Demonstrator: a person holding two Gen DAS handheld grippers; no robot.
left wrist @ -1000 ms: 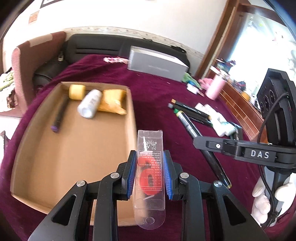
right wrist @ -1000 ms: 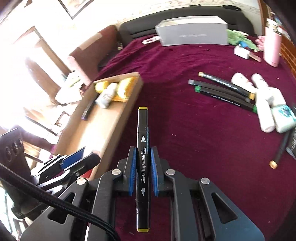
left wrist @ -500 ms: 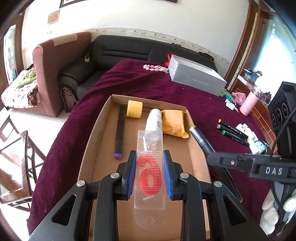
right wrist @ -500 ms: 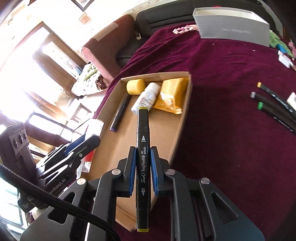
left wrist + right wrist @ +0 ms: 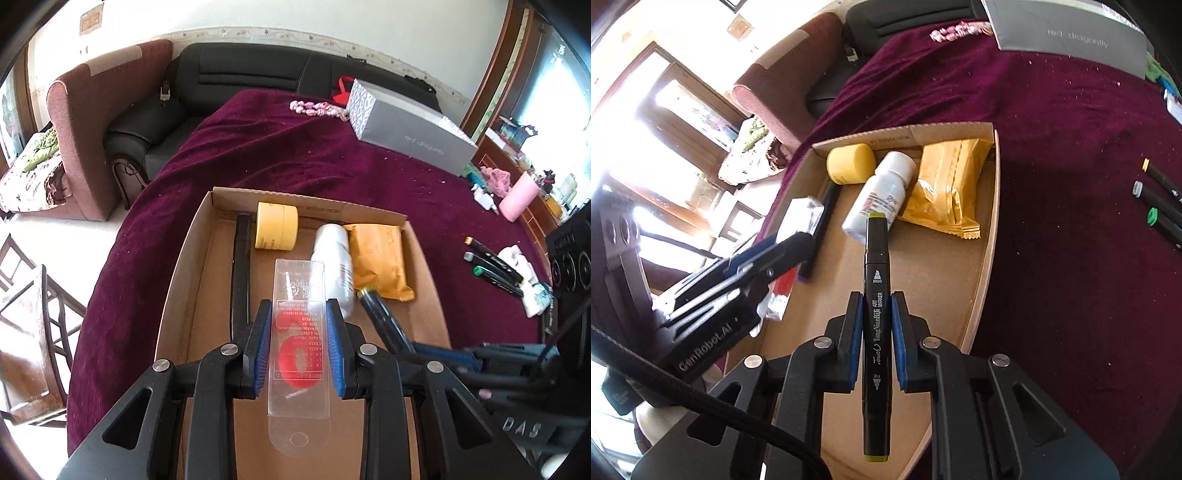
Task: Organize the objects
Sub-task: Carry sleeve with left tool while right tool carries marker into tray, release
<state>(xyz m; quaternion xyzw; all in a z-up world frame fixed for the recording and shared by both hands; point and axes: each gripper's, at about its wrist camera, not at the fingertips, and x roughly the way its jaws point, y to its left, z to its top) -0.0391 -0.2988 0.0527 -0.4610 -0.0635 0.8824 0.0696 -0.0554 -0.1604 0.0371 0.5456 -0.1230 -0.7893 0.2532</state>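
1 black, yellow-capped marker [image 5: 876, 328]

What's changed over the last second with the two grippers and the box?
Both grippers swung from over the cloth to above the cardboard box. The left gripper still clamps the clear packet, the right gripper the marker. Box contents unmoved.

Black sofa [image 5: 258, 77], perhaps brown armchair [image 5: 92, 122]

daylight bright | window [image 5: 653, 155] glare blown out | fisheye edges warped, dark corners
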